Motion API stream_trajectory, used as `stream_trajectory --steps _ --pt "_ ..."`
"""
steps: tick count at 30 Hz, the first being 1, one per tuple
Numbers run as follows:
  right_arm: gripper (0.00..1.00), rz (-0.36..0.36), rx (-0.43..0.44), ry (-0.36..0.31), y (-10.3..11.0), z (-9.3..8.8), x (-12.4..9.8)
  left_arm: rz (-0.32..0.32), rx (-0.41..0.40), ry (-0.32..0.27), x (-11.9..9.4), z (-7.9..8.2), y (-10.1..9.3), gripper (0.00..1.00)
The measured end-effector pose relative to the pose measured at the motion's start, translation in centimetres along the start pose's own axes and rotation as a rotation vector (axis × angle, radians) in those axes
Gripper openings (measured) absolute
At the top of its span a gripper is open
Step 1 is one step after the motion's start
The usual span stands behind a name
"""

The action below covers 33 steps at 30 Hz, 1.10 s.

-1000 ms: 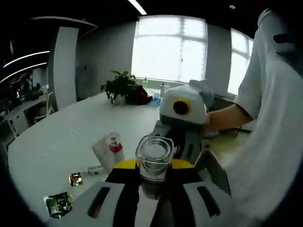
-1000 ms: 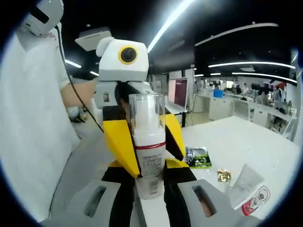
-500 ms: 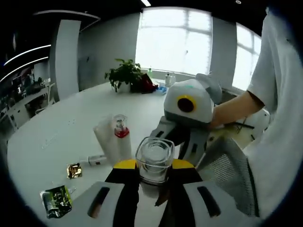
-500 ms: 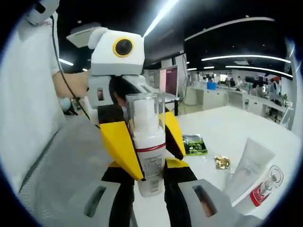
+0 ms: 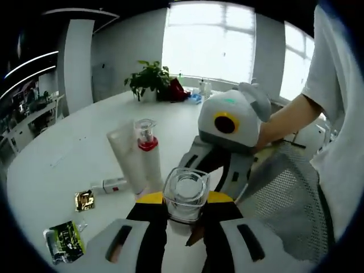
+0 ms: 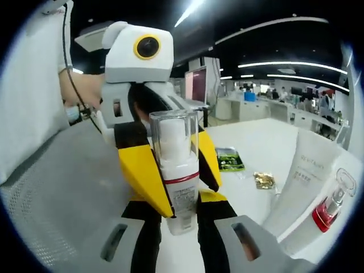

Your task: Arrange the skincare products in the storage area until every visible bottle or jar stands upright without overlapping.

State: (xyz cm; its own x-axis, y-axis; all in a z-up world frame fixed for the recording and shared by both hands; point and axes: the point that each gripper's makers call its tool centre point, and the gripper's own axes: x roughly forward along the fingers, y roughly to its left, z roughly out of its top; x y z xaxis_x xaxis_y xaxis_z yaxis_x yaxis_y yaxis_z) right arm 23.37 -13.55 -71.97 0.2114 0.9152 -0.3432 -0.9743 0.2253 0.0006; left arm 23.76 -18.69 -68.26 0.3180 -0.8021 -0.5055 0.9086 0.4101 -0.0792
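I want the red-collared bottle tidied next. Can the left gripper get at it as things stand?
Probably not yet: the left gripper is shut on the clear-capped bottle, as is the right gripper. The red-collared bottle stands unobstructed ahead-left, beside the white tube.

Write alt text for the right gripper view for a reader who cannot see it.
Two grippers, the right gripper from below and the left gripper facing it, both hold an upright white pump bottle with a clear cap and red band. On the white table behind lie a green packet and a gold wrapper; a white tube and a red-necked bottle stand at right.
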Motion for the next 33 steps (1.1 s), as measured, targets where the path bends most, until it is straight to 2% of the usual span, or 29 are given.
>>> stream_trajectory --steps 7,13,19,33 --pt "0.23 -0.025 0.013 0.036 -0.6 -2.0 -0.1 -0.021 0.012 0.009 1.8 -1.1 0.1 0.17" --pt "0.23 -0.055 -0.021 0.063 -1.3 -3.7 0.1 -0.033 0.043 0.023 3.0 -2.1 0.3 0.17" --pt "0.23 -0.066 -0.059 0.087 -1.6 -4.7 0.5 -0.031 0.054 0.039 3.6 -3.0 0.5 0.17" --pt "0.23 -0.067 -0.026 0.109 -2.3 -6.8 0.7 -0.027 0.072 0.069 5.2 -4.2 0.9 0.17"
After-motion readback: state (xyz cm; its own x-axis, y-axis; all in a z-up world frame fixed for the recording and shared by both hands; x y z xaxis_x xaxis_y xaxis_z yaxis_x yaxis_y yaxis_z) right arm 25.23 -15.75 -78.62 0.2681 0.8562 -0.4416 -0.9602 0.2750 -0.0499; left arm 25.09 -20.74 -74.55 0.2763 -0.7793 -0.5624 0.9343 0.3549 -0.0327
